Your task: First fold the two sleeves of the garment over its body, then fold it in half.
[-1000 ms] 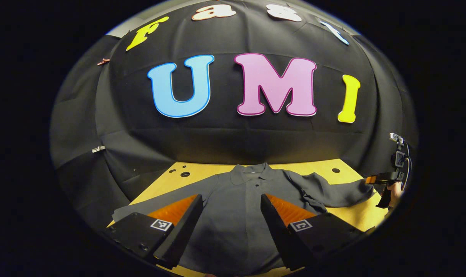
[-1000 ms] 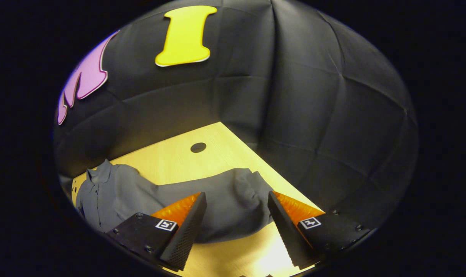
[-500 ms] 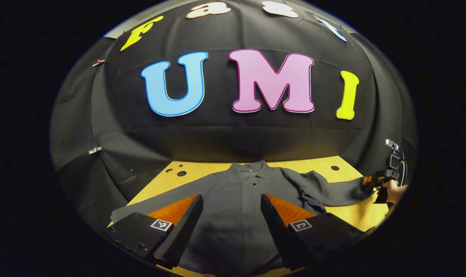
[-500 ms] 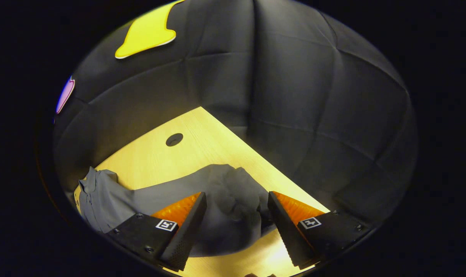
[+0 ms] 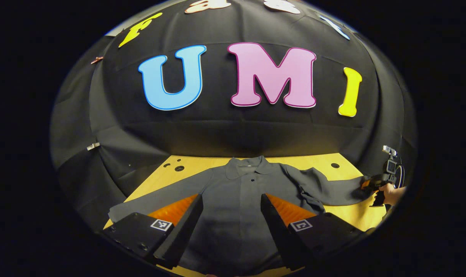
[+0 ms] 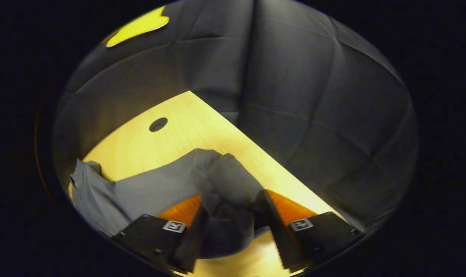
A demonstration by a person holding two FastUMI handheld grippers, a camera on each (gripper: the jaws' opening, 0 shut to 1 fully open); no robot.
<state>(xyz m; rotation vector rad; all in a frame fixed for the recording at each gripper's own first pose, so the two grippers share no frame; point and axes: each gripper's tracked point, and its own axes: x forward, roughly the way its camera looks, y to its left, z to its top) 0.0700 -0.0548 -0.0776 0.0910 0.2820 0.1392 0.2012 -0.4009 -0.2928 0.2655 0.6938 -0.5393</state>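
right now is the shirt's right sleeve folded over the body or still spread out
Spread out: the sleeve lies sideways on the table, its cuff bunched between the right gripper fingers.

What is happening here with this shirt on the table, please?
A person is folding a dark grey long-sleeved collared shirt that lies spread flat on a light wooden table. The right gripper is closing around the bunched cuff end of one sleeve near the table's edge. The left gripper hovers open above the shirt's body. Neither sleeve is folded over the body yet.
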